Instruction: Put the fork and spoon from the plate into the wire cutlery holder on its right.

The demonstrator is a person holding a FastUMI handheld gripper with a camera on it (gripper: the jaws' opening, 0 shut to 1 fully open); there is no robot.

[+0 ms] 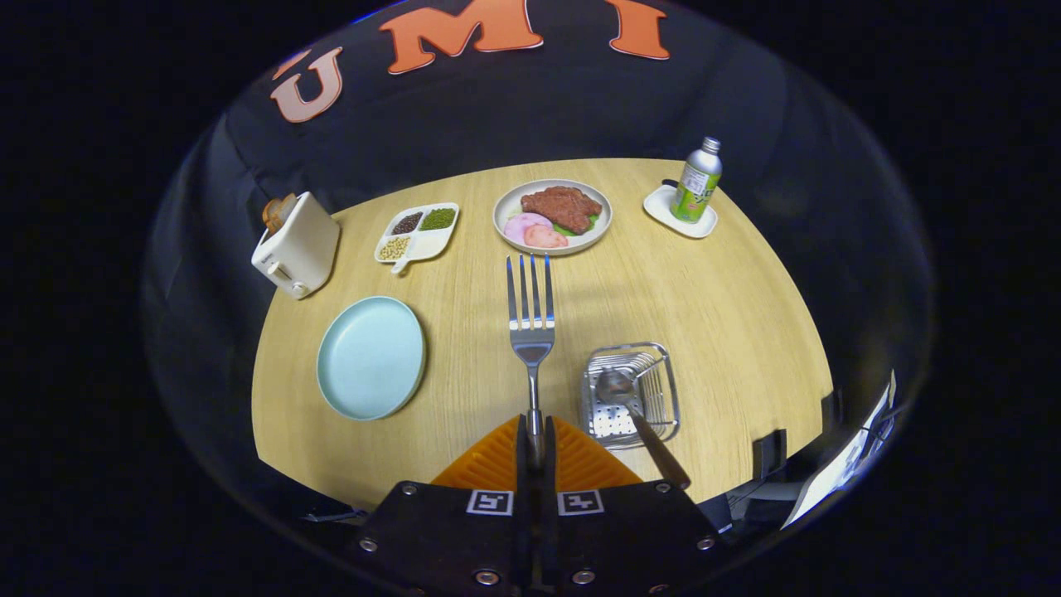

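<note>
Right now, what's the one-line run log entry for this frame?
gripper: shut on fork, tines pointing ahead | spoon: already in wire cutlery holder | blue plate: bare | next: likely fork into holder

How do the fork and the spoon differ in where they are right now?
The fork is clamped by its handle in the gripper, tines pointing ahead above the table; the spoon already sits in the wire cutlery holder. The fork's handle looks metal, the spoon's dark. Both have left the blue plate.
</note>
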